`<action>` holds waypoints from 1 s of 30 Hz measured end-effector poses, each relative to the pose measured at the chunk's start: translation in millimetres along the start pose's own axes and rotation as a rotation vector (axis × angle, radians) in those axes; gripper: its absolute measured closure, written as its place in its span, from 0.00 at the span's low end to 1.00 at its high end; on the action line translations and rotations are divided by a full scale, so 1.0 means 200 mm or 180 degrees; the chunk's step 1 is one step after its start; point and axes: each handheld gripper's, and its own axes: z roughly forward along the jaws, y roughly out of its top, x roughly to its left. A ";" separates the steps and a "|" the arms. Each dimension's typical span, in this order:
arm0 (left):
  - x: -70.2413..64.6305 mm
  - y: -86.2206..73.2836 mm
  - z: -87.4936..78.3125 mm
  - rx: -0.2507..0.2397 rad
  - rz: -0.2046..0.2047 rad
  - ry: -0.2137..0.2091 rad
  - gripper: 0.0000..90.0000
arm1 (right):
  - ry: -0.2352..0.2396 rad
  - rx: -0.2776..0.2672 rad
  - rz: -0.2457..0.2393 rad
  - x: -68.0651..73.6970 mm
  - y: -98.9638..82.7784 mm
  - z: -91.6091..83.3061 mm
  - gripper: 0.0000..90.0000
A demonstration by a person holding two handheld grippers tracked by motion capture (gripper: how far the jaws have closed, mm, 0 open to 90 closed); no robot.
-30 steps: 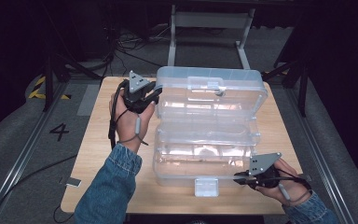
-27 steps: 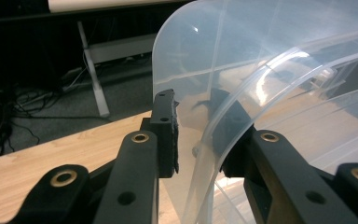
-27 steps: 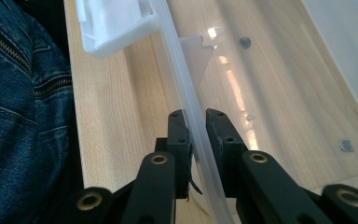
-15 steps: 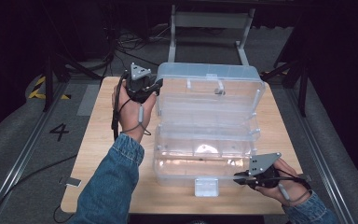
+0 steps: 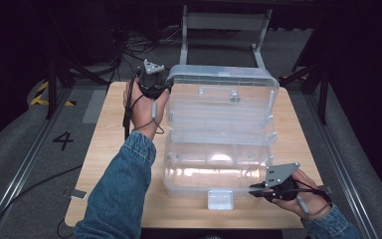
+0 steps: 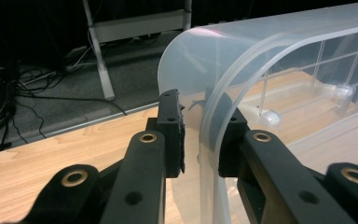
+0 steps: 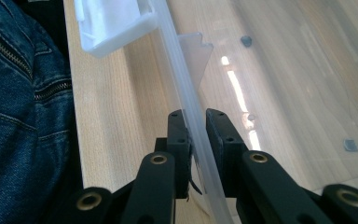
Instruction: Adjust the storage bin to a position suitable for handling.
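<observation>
A clear plastic box (image 5: 214,169) stands open on the wooden table (image 5: 109,149), its hinged lid (image 5: 224,99) tilted up at the back. My left gripper (image 5: 163,88) is at the lid's far left corner. Its jaws have just been closing and now pinch the lid's curved rim (image 6: 214,116) between the pads of the left gripper (image 6: 200,135). My right gripper (image 5: 253,189) is at the base's front right and is shut on the thin front wall (image 7: 186,93), which runs between the jaws of the right gripper (image 7: 196,135). A white latch (image 5: 220,198) hangs at the front middle.
A grey metal frame (image 5: 224,22) stands beyond the table's far edge, with cables on the dark floor to its left. A "4" mark (image 5: 63,140) is on the floor at the left. Denim sleeves reach in from the near edge. Bare wood lies left of the box.
My left hand has moved toward the table's far edge, and the lid's left corner has gone with it, so the lid stands steeper. The right gripper has kept still.
</observation>
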 end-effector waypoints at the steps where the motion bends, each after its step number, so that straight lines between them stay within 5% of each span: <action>1: 0.01 0.01 0.02 0.0017 -0.0005 -0.0007 0.86 | 0.0002 -0.0001 0.0000 0.00 0.00 0.00 0.90; 16: 0.09 0.02 0.18 0.0123 -0.0126 -0.0053 0.88 | 0.0033 -0.0009 0.0032 -0.01 0.00 0.01 0.90; 30: 0.14 0.00 0.36 0.0376 -0.0049 0.0030 0.91 | 0.0044 -0.0016 0.0042 -0.01 -0.01 0.01 0.90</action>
